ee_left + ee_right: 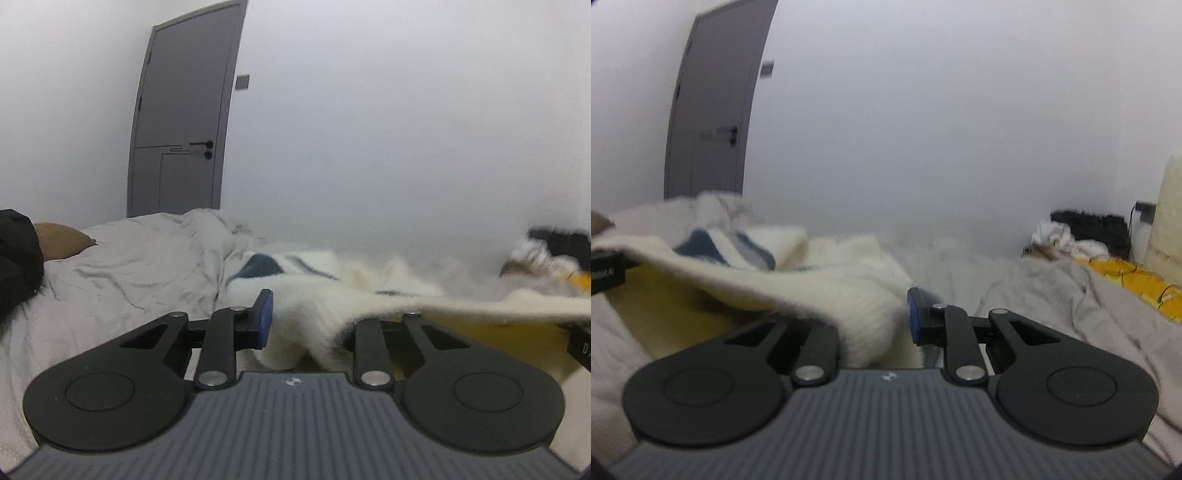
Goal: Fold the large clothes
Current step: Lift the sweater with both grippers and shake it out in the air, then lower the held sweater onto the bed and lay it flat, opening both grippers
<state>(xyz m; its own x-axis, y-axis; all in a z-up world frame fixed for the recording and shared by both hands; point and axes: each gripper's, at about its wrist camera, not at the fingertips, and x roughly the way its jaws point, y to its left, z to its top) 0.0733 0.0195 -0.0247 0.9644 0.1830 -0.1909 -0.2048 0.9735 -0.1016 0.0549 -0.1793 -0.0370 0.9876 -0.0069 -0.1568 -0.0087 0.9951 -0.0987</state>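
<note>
the bed (122, 266) with its wrinkled grey sheet carries everything. the large cream sweater with blue stripes (317, 288) lies across the middle of the bed, its near edge lifted between both claws, the far part still in a loose heap toward the wall side. no tidy fold is visible yet, so i judge most work remains. the left claw (303, 321) is clamped on the sweater edge; the right claw (875, 325) is clamped on it too.
</note>
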